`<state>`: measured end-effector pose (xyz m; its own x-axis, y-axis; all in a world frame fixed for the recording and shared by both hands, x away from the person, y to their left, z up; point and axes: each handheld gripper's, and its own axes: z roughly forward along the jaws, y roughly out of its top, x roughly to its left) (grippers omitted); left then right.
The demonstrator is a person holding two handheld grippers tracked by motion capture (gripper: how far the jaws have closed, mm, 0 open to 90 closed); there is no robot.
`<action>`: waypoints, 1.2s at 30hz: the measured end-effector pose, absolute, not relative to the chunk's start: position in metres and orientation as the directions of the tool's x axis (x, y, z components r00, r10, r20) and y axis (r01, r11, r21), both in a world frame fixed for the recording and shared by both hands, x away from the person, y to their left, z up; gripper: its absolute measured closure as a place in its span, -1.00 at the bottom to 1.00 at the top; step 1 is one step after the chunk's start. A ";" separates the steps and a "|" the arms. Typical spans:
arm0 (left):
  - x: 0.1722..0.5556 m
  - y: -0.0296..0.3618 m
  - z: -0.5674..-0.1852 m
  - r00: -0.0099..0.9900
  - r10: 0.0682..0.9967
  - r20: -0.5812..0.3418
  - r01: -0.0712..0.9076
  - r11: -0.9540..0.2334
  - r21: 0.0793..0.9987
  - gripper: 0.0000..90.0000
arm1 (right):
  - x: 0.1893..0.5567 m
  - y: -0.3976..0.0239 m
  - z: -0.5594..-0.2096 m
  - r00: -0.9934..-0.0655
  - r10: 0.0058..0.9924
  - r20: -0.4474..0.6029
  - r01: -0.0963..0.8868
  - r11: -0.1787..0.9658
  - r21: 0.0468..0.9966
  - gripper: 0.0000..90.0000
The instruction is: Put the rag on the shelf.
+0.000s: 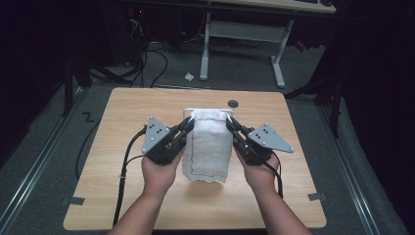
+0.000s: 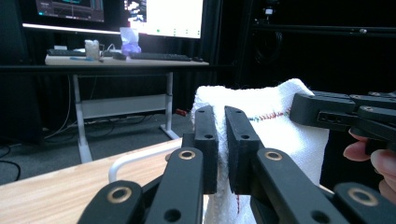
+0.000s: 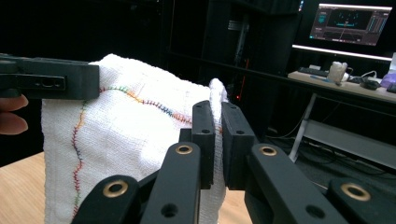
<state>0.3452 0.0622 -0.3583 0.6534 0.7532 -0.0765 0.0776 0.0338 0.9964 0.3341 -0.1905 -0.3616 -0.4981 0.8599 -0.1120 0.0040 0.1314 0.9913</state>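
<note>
Left tongs (image 1: pixel 186 123) at centre of the high view, closed on the upper left corner of a white towel (image 1: pixel 209 147). Right tongs (image 1: pixel 230 122) just right of centre, pinching the upper right corner. Towel hanging between both, raised over the middle of the wooden surface (image 1: pixel 122 147), coloured stitching along its edge. White frame (image 2: pixel 135 161) behind, at lower left in the left gripper view.

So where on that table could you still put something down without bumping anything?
Bare wood lies along the wooden table's left and right edges, outside each hand, and across the far strip beyond the white towel. The middle is crowded: left gripper and right gripper hold the towel up there.
</note>
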 end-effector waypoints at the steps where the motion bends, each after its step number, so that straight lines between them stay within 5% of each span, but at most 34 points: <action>1: 0.346 0.062 -0.356 0.656 0.751 -0.073 0.073 0.033 0.997 0.88 | 0.335 -0.190 -0.360 -0.499 0.859 -0.111 0.003 0.130 0.992 0.91; 15: 0.373 0.050 -0.335 0.635 0.772 0.033 0.026 -0.064 0.998 0.88 | 0.355 -0.196 -0.334 -0.480 0.873 -0.088 0.004 0.103 0.995 0.91; 36: 0.442 0.051 -0.314 0.637 0.771 0.018 0.023 -0.043 0.999 0.88 | 0.426 -0.199 -0.317 -0.467 0.884 -0.021 0.040 0.044 0.998 0.90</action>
<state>0.4419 0.0508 -0.3140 0.6366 0.7710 0.0181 0.0231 -0.0426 0.9988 0.4260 -0.1994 -0.3170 -0.4668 0.8841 -0.0208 0.0396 0.0444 0.9982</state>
